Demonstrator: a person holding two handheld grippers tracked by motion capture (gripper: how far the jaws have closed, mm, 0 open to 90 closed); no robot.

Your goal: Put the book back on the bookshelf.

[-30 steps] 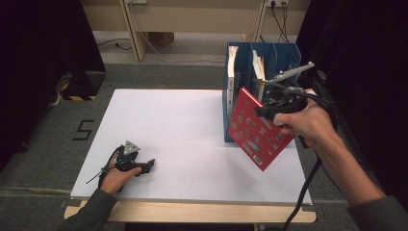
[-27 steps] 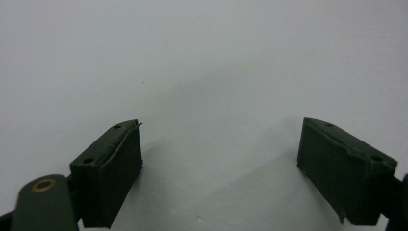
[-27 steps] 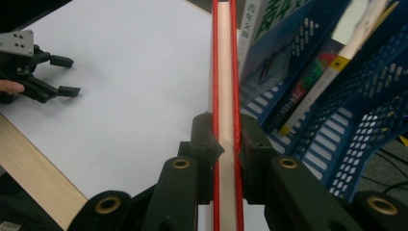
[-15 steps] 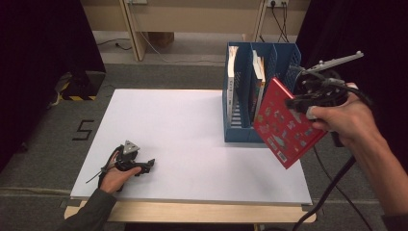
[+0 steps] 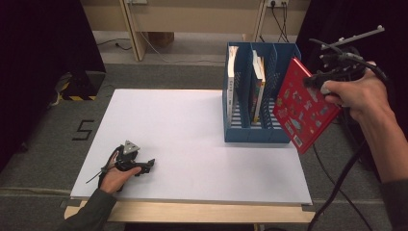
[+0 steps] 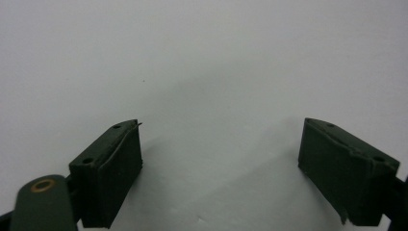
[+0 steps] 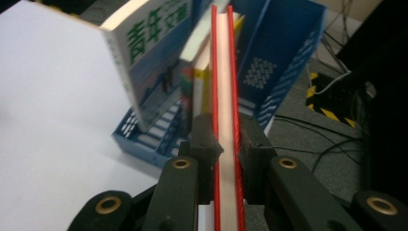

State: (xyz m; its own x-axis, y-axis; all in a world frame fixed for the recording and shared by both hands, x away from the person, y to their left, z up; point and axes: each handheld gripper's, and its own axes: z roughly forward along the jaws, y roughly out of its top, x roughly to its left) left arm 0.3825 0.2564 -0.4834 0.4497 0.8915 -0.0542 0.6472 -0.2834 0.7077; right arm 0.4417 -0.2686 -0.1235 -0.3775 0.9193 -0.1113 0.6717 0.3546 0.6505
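While the white table [image 5: 192, 130] lies bare across its middle, the blue file rack [image 5: 260, 130] stands at its far right with books in its left and middle slots. The red book [image 5: 304, 106] hangs in the air just right of the rack, tilted, its long axis sloping down toward the near side. The right gripper [image 5: 321, 83], raised on a lifted forearm, pinches its upper edge. The left gripper [image 5: 146, 166] rests near left, jaws spread, holding nothing
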